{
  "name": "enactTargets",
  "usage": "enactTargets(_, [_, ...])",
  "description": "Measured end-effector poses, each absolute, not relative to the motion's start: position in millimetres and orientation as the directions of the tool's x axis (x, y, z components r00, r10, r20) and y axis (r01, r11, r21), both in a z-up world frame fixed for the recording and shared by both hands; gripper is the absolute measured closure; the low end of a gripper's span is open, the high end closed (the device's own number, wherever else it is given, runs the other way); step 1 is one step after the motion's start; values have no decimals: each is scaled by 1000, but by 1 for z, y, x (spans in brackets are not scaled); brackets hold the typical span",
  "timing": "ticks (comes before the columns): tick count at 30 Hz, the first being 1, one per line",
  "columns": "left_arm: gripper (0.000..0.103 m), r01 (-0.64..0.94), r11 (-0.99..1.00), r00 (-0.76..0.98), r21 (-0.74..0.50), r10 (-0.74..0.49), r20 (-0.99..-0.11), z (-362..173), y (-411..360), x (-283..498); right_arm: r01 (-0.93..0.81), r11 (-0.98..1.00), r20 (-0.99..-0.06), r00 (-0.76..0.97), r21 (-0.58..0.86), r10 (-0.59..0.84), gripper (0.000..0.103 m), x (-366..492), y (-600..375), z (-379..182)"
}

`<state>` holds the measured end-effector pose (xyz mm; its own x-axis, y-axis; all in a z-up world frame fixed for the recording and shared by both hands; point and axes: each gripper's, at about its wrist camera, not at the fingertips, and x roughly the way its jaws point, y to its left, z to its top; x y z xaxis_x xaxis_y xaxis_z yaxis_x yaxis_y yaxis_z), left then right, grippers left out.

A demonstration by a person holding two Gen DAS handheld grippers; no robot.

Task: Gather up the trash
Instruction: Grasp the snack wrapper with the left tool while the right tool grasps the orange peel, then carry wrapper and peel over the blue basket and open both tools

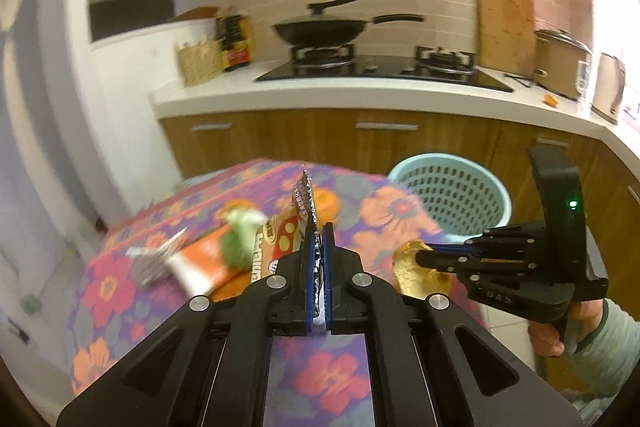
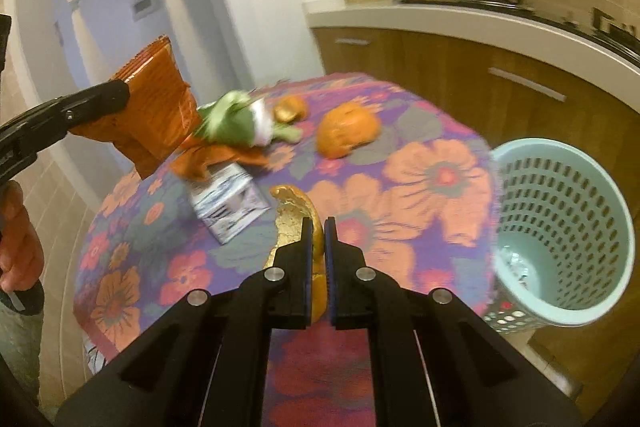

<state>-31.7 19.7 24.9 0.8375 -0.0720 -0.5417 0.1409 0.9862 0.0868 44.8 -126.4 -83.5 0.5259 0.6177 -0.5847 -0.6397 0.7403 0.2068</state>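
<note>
Currently: left gripper (image 1: 319,247) clamped on orange snack wrapper (image 2: 154,107), lifted off table (image 2: 432,131) | right gripper (image 2: 319,239) pinching gold foil scrap (image 2: 290,215), frame centre | both likely headed for teal bin (image 2: 568,227), right edge | orange peel (image 2: 347,129) remains.

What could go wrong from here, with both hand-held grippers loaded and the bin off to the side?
1. The left hand-held gripper pinches the snack wrapper only by one edge; it could slip out before reaching the basket.
2. The right hand-held gripper grips the curved peel thinly, so it might tear or drop on the tablecloth.
3. The basket stands beside the table, below its edge; a release too early would probably miss it.
</note>
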Motion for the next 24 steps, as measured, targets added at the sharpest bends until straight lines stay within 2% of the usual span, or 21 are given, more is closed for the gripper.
enactTargets(8, [102, 278, 958, 810, 67, -196, -553, 30, -46, 24, -521, 825, -549, 633, 221, 546, 99, 68, -191, -75])
enactTargets(17, [102, 355, 932, 769, 66, -251, -588, 23, -119, 92, -356, 887, -540, 703, 295, 462, 99, 108, -270, -82])
enactTargets(24, [101, 377, 926, 707, 1, -287, -647, 3, -152, 147, -234, 908, -555, 729, 348, 401, 99, 143, -311, -94])
